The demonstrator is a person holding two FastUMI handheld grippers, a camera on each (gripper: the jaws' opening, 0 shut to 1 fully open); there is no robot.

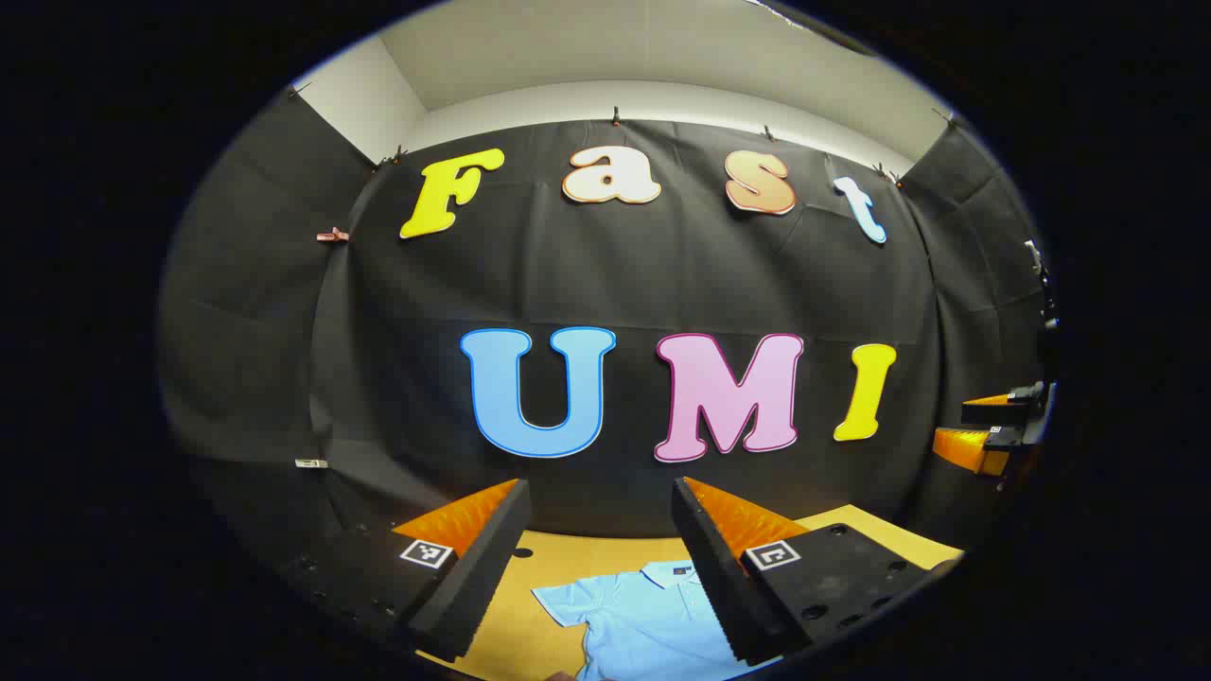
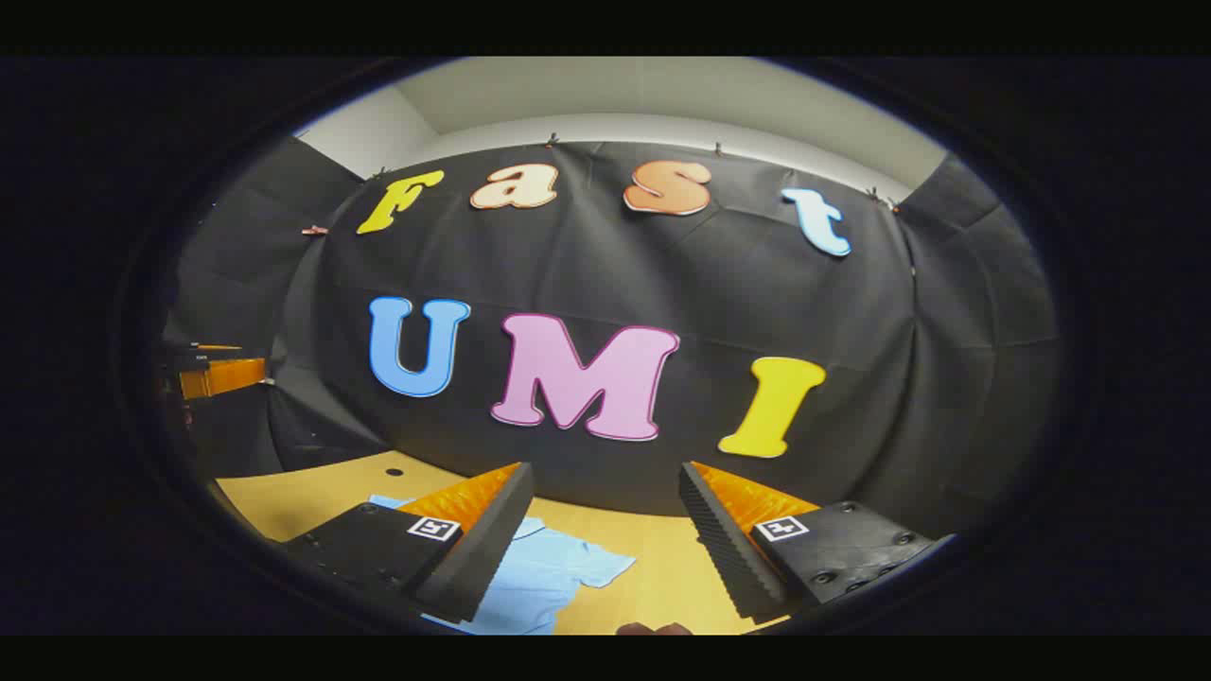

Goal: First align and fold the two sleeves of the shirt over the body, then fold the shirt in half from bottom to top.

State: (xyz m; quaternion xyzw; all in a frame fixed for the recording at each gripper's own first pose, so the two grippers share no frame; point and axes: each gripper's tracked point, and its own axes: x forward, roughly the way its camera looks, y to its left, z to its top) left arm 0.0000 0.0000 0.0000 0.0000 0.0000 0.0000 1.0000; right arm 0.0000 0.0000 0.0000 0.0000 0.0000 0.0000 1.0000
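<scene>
Wooden bench (image 1: 558, 553) below both grippers. Light blue polo shirt (image 1: 643, 619) lying flat on bench, sleeves spread. Left gripper (image 1: 601, 558) raised above shirt, jaws wide, empty. Right gripper (image 2: 605, 544) likewise raised, jaws wide, empty.

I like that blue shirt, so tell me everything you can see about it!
The light blue short-sleeved polo shirt looks like soft cloth with a fold-down collar. It lies flat, still unfolded, on the tan wooden table, collar toward the black cloth wall. One sleeve sticks out sideways. Both grippers hang above it, open, neither touching it.
</scene>
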